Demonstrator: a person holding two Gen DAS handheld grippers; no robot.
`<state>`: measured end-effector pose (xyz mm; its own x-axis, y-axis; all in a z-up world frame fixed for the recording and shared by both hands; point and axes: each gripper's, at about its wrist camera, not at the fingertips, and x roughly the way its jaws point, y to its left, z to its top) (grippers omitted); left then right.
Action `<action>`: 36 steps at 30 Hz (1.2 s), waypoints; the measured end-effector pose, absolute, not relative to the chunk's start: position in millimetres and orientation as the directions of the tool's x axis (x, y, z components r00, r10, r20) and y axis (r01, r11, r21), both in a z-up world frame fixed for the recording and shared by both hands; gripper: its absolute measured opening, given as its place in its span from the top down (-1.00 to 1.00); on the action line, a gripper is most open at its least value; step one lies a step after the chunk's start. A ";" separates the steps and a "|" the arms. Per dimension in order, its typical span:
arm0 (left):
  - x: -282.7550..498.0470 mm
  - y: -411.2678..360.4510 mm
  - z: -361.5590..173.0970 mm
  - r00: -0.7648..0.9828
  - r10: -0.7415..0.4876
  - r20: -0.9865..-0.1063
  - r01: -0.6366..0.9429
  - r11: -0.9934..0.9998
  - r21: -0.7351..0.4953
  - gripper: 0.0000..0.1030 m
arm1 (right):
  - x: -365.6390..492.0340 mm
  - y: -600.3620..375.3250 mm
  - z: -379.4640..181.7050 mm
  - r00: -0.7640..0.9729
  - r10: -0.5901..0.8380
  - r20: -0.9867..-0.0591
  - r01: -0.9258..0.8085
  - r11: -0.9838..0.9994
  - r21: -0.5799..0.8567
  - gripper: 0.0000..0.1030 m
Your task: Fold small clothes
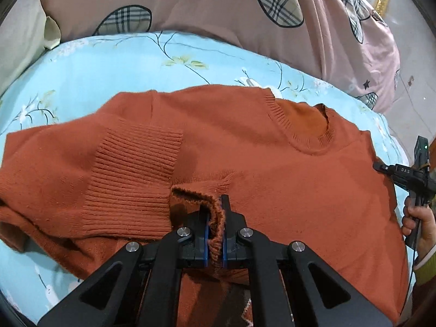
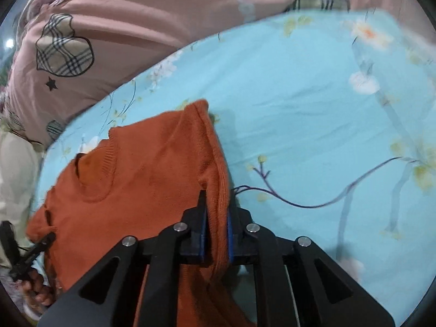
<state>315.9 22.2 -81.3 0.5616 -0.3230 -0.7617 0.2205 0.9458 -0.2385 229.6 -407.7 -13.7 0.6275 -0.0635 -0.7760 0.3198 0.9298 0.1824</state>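
Note:
An orange knit sweater (image 1: pixel 286 169) lies on the light blue flowered sheet (image 1: pixel 109 65), neck hole to the right. One sleeve is folded across the body, its ribbed cuff (image 1: pixel 133 169) at the left. My left gripper (image 1: pixel 214 207) is shut on a ribbed sleeve cuff at the sweater's near edge. My right gripper (image 2: pixel 216 204) is shut on the sweater's right side edge (image 2: pixel 215 158), which is lifted off the sheet (image 2: pixel 313 114). The right gripper also shows at the right edge of the left wrist view (image 1: pixel 403 174).
A pink quilt (image 1: pixel 218 8) with plaid shapes and black stars is bunched along the far side of the bed; it also shows in the right wrist view (image 2: pixel 81 41). A pale pillow (image 1: pixel 19 43) lies at the far left.

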 end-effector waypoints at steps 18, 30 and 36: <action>255.1 63.6 -55.2 0.615 -0.206 -0.761 0.204 0.974 -0.099 0.76 | 134.0 -384.8 36.3 0.721 -0.139 -0.679 0.353 0.917 0.187 0.26; 318.5 39.8 -31.4 0.624 -0.178 -0.761 0.248 0.968 -0.023 -0.29 | 126.3 -278.3 3.6 0.672 0.190 -0.716 0.103 0.933 0.344 0.07; 359.8 28.2 -80.1 0.538 -0.014 -0.843 0.223 0.967 0.126 -0.10 | 129.5 -261.8 -5.0 0.647 0.247 -0.722 0.062 0.926 0.372 0.07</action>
<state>359.8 28.2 -80.1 0.5383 -0.0142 -0.8426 0.2225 0.9668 0.1259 129.5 -261.8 -5.0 0.6467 0.2468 -0.7217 0.0620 0.9260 0.3723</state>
